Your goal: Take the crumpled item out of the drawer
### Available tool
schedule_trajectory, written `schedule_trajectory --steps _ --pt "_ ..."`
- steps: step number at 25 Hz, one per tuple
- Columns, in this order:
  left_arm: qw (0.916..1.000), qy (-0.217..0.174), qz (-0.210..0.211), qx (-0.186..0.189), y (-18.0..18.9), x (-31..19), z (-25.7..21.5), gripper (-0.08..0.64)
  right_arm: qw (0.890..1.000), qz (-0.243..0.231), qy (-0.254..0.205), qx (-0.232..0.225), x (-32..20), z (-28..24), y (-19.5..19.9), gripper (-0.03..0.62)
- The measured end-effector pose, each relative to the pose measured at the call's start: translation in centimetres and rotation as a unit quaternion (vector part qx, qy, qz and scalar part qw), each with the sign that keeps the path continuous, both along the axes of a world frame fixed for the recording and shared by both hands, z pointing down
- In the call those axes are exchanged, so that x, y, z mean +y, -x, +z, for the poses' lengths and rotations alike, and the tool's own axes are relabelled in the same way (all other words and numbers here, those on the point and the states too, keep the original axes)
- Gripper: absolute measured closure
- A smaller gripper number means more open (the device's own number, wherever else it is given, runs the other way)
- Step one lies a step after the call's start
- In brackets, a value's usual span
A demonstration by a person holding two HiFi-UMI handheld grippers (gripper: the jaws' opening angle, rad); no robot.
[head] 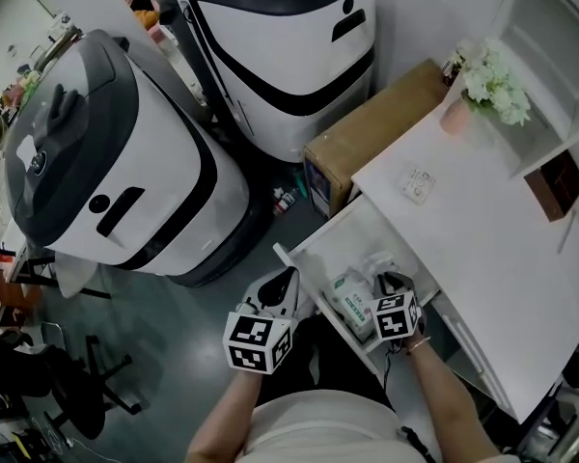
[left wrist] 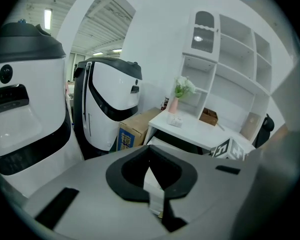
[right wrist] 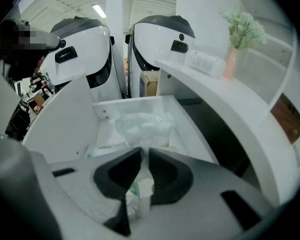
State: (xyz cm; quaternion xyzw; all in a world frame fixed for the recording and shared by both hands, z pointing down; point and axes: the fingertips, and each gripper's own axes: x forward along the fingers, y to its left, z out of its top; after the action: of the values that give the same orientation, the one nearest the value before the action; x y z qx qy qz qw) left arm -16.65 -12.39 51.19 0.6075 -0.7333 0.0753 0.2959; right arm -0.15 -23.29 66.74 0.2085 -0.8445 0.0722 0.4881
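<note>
**Both sides clamped down**

Nearest me, my left claw (left wrist: 150, 151) is pinched narrow on the drawer's (head: 343, 244) white front edge. Just past it, my right claw (right wrist: 144, 151) grips the crumpled item (right wrist: 142, 126), clear plastic bunched inside the drawer beside a green-printed packet (head: 352, 297). A flower vase (head: 458, 114) stands at the counter's (head: 463, 230) far corner.

Rear of drawer (head: 352, 234): hidden beneath the desk top (head: 482, 239).
Near end of crumpled plastic bag (right wrist: 142, 125): covered by the right gripper (right wrist: 144, 151) pads.
Print on small packet (head: 418, 184): too small to read.
</note>
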Motion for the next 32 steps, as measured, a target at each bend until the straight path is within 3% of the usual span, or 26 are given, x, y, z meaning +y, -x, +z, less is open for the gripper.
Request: schedule_trajectory --steps 13,32 --pt "0.9984 -0.019 0.053 -0.006 -1.5 -1.0 -0.9 0.569 0.993 0.054 -0.041 -0.097 1.1 -7.9 0.1 0.537" --pt "0.9906 -0.051 0.126 -0.018 -4.4 -3.9 -2.6 0.569 0.961 0.139 -0.091 -0.219 1.5 -18.8 -3.6 0.538"
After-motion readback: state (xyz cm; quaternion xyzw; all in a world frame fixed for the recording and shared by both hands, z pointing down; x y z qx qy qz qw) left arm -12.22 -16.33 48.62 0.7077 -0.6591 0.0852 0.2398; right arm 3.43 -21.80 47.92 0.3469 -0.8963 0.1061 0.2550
